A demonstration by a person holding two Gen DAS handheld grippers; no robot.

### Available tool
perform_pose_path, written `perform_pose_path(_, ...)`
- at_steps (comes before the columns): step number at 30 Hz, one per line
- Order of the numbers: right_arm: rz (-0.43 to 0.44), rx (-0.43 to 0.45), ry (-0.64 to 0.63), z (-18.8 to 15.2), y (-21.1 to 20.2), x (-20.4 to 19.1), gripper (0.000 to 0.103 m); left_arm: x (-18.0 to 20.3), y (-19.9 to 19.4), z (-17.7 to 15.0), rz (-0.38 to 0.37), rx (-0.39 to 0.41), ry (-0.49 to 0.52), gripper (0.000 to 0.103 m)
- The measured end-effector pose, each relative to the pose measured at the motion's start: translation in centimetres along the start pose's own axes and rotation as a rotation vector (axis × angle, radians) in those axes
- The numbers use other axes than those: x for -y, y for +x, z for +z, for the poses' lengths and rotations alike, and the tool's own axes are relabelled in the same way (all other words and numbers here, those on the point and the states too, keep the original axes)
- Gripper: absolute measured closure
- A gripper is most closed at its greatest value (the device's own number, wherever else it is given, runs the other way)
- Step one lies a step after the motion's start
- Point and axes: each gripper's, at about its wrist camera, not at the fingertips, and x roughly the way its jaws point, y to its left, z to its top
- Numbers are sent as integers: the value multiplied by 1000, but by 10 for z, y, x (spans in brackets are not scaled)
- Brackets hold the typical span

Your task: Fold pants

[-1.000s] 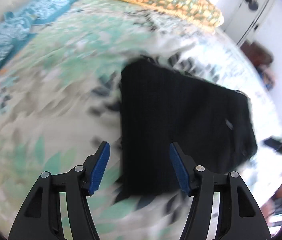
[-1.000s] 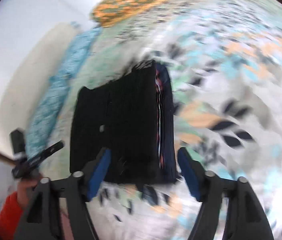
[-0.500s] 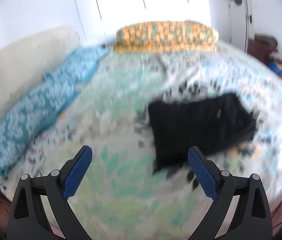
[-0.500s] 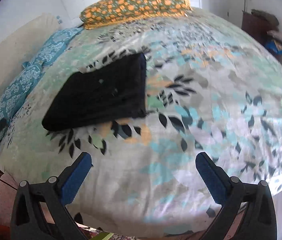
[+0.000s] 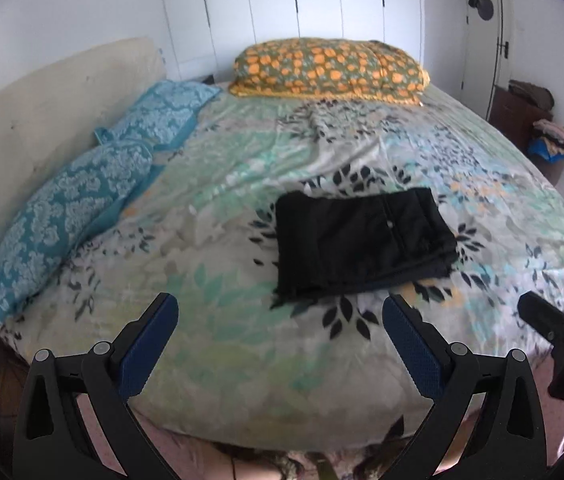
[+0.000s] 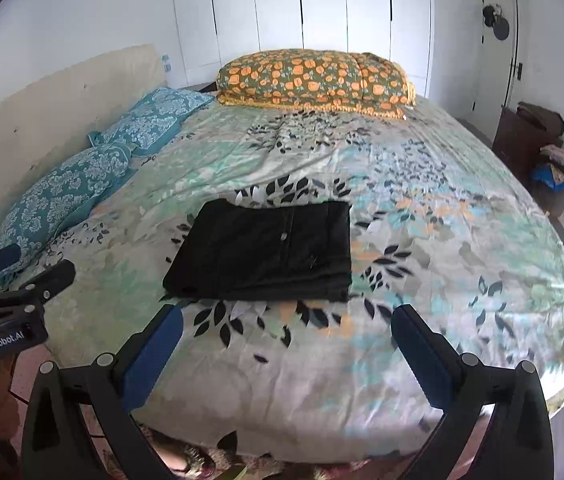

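Now pants (image 6: 266, 254) folded on bed (image 6: 421, 280), both tongs (L (image 5: 280, 314), R (image 6: 286, 326)) wide apart

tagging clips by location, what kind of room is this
Most likely a home bedroom: a bed with a floral sheet, teal pillows against the headboard, and white wardrobe doors behind. Folded black pants lie on the bed.

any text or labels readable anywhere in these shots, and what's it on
"GenRobot.AI": white lettering on the black body of the left tongs, seen at the left edge of the right wrist view.
Partial white characters on the body of the right tongs, at the right edge of the left wrist view: cut off and too blurred to read.
No readable text on the folded black pants, the bedspread or the pillows.
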Motion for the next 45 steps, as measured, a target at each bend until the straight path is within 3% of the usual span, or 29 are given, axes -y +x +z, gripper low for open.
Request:
perform_pose_path(2, 15, -39, -26, -12, 0, -10, 0, 12, -8, -11, 0, -12, 36, 1)
perform_pose_path(5, -34, -23, -65, -14, -3, -17, 0, 20, -15, -6, 14, 4, 72, 1)
perform_pose_path(12, -119, 41, -66, -2, -16, -10, 0, 8, -9, 3, -29, -27, 25, 1)
perform_pose_path(45, -127, 31, -68, -6, -15, -12, 0, 11, -6, -2, -62, -60, -4, 1)
